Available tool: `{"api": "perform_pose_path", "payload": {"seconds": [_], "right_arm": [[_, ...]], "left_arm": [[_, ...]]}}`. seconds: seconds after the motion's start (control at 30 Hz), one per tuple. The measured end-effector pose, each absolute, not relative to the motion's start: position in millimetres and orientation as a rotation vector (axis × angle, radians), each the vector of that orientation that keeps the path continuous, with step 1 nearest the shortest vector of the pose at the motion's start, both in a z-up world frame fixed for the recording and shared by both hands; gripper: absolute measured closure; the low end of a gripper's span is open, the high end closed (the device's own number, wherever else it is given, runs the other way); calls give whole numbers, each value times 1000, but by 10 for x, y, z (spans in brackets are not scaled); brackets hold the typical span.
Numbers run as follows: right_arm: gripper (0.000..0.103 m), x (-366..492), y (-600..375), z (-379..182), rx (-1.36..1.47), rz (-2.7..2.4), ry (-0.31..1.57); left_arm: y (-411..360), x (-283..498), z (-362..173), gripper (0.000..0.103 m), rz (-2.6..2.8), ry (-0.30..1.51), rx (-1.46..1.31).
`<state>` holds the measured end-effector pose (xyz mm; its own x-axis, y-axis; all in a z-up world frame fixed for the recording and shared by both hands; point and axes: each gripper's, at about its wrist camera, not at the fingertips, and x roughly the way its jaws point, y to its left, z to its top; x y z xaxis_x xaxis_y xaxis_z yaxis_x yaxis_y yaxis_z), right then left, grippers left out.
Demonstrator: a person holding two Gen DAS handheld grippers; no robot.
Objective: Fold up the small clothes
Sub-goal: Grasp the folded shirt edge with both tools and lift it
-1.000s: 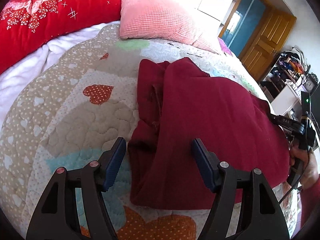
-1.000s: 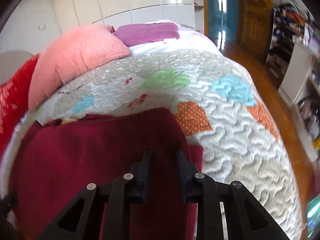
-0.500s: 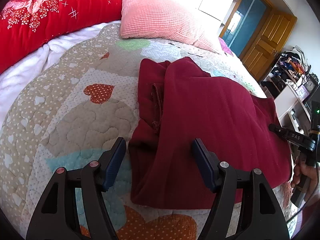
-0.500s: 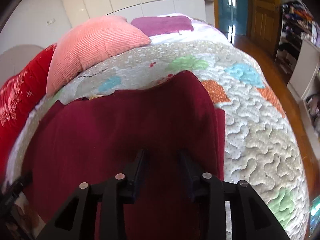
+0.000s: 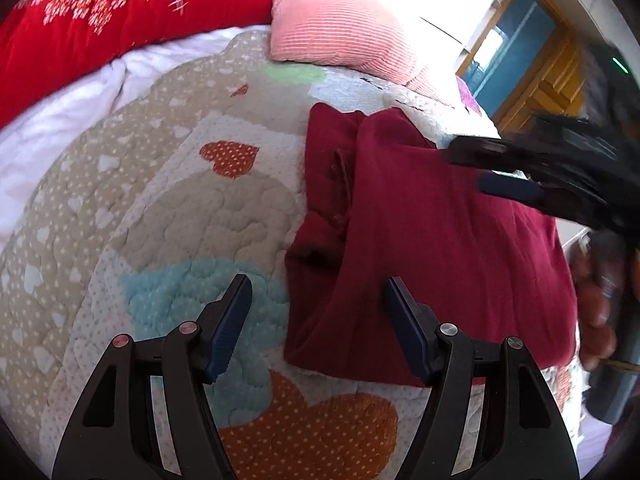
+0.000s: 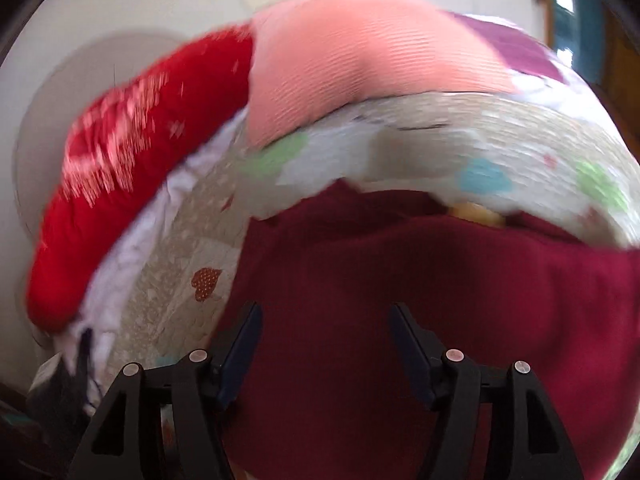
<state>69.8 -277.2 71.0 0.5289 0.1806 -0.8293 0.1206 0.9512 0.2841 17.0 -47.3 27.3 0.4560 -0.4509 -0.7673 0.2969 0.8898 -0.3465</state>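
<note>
Right gripper (image 6: 324, 344) swings across the maroon garment (image 5: 440, 248)
Its jaws have just been opening, nothing between them; left gripper (image 5: 318, 324) stays agape, empty.

My left camera looked down over its own fingers (image 5: 240, 320) at the bed cover (image 5: 160, 200), close up, toward the pink pillow (image 5: 340, 28). My right camera looked down the same way, blurry. Both saw the dark red cloth (image 5: 440, 260), the pillow and the red blanket (image 5: 120, 12).
</note>
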Motion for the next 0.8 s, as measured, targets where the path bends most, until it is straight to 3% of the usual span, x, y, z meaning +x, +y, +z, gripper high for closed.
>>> {"api": "perform_pose_path", "payload": {"seconds": [0.13,0.33,0.43,0.57,0.63,0.8], "right_arm": [[38,1200,-2354,500,278,75,1132],[15,1619,-2007,249,103,33,1217],[16,1649,-1841,151,-35,9,1219],[65,1490,-1941,229,-90,5,1131],[80,1403,-2108,325,-12,45,1103],[84,1043,-2568,632,249,145,986]], "left_arm": [[-390,227,241,34,-454,1011,-212],[-429,225,216,31,-459,1002,-201],[-422,257,202,30,-464,1003,-215],[-424,263,195,26,-466,993,-222],[-449,257,191,23,-464,976,-224],[-553,209,217,22,-474,928,-196]]}}
